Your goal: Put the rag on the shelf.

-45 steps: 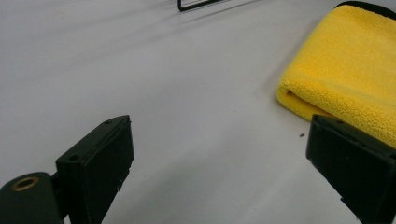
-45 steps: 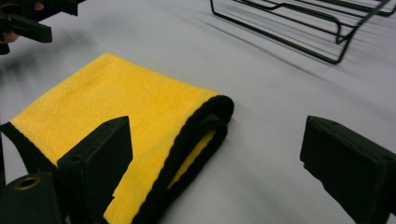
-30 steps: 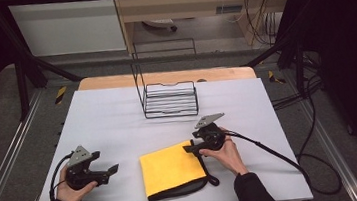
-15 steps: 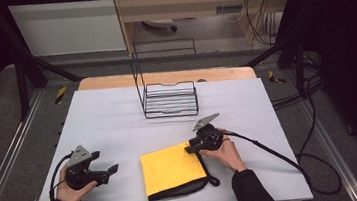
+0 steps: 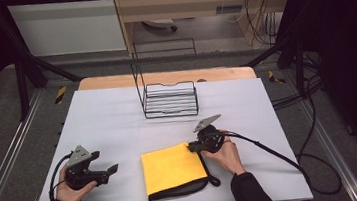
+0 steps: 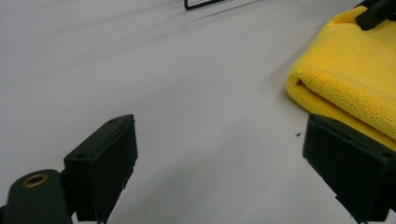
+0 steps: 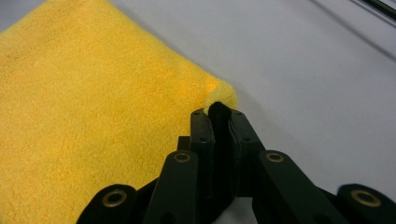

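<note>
Folded yellow cloth lies flat on the white table, near the front edge, a bit right of centre. It's roughly rectangular, long axis running front to back and tilted slightly, the far end leaning right. A black underside or lining shows along its near edge and curls up the right side as a dark strip. From the left gripper view the cloth shows a rounded fold edge facing that gripper, layers stacked.

Right gripper sits at the cloth's far right corner, pointing left across the table. In the right gripper view its jaws have just been closing and now stand together, pinching the corner of the cloth, a small tuft of yellow bunched right at the tips. Right hand wraps the handle, cable trailing off right.

Left gripper rests low on the table at front left, well apart from the cloth, pointing right toward it. Jaws stand wide apart, nothing between them but bare table. Left hand holds it from behind.

Black wire rack stands toward the back of the table, centre, well apart from the cloth and both grippers
</note>
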Action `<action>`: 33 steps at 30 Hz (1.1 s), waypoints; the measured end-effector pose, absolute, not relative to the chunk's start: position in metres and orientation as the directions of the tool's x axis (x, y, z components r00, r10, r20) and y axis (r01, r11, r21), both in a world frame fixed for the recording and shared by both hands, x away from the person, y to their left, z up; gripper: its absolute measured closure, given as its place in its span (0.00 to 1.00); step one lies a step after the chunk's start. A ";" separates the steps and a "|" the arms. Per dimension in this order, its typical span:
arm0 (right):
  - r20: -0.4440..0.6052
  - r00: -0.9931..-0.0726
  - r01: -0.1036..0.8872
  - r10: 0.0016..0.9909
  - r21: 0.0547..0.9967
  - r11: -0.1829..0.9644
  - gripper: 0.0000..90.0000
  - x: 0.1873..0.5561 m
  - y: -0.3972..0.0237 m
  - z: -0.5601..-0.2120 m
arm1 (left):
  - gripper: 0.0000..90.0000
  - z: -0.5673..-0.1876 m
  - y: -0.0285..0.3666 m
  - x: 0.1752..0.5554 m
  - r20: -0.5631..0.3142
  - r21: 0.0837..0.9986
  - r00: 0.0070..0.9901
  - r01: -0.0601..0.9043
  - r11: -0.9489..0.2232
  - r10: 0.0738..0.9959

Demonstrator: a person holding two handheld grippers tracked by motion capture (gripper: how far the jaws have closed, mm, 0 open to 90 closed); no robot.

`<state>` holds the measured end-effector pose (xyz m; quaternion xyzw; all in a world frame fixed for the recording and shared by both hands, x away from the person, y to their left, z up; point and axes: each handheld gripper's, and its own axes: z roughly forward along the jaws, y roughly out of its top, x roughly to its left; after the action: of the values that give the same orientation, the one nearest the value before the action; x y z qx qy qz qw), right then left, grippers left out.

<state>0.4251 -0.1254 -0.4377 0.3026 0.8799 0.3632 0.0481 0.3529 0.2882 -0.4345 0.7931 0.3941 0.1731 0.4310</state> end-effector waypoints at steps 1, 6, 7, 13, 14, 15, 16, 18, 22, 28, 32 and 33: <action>0.133 -0.806 0.501 0.577 0.672 0.545 0.93 0.424 -0.126 -0.437 | 0.11 -0.434 0.288 0.353 -0.064 0.820 0.629 0.476 -0.318 0.775; 0.100 -0.776 0.502 0.623 0.696 0.514 0.93 0.417 -0.128 -0.434 | 0.11 -0.433 0.286 0.352 -0.070 0.820 0.628 0.479 -0.314 0.775; 0.094 -0.768 0.503 0.633 0.701 0.506 0.93 0.415 -0.128 -0.435 | 0.11 -0.433 0.284 0.351 -0.072 0.818 0.627 0.482 -0.314 0.776; 0.126 -0.738 0.541 0.663 0.697 0.471 0.87 0.412 -0.135 -0.437 | 0.11 -0.427 0.264 0.344 -0.060 0.810 0.643 0.478 -0.339 0.763; 0.116 -0.741 0.528 0.661 0.709 0.467 0.81 0.412 -0.136 -0.436 | 0.11 -0.427 0.261 0.344 -0.057 0.808 0.647 0.478 -0.346 0.760; 0.109 -0.741 0.514 0.662 0.727 0.456 0.74 0.411 -0.136 -0.433 | 0.11 -0.427 0.258 0.344 -0.052 0.806 0.649 0.476 -0.352 0.759; 0.111 -0.755 0.494 0.646 0.744 0.450 0.69 0.411 -0.136 -0.430 | 0.11 -0.427 0.256 0.344 -0.050 0.804 0.650 0.477 -0.355 0.758; 0.114 -0.772 0.453 0.626 0.789 0.415 0.51 0.410 -0.136 -0.422 | 0.11 -0.429 0.254 0.345 -0.050 0.800 0.649 0.481 -0.359 0.759; 0.087 -0.794 0.407 0.602 0.812 0.419 0.42 0.415 -0.120 -0.412 | 0.10 -0.431 0.255 0.348 -0.053 0.794 0.636 0.494 -0.354 0.770; 0.094 -0.853 0.390 0.513 0.769 0.507 0.48 0.426 -0.073 -0.424 | 0.10 -0.431 0.259 0.348 -0.046 0.794 0.634 0.492 -0.357 0.772; 0.085 -0.875 0.389 0.477 0.709 0.589 0.52 0.435 -0.054 -0.437 | 0.10 -0.431 0.261 0.349 -0.046 0.794 0.629 0.494 -0.354 0.776; 0.081 -0.877 0.389 0.474 0.698 0.601 0.54 0.436 -0.051 -0.440 | 0.10 -0.431 0.262 0.349 -0.045 0.795 0.629 0.493 -0.354 0.776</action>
<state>0.4355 -0.0514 -0.4395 0.2418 0.8928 0.3758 0.0567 0.3487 0.2620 -0.4312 0.8043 0.3946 0.1727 0.4093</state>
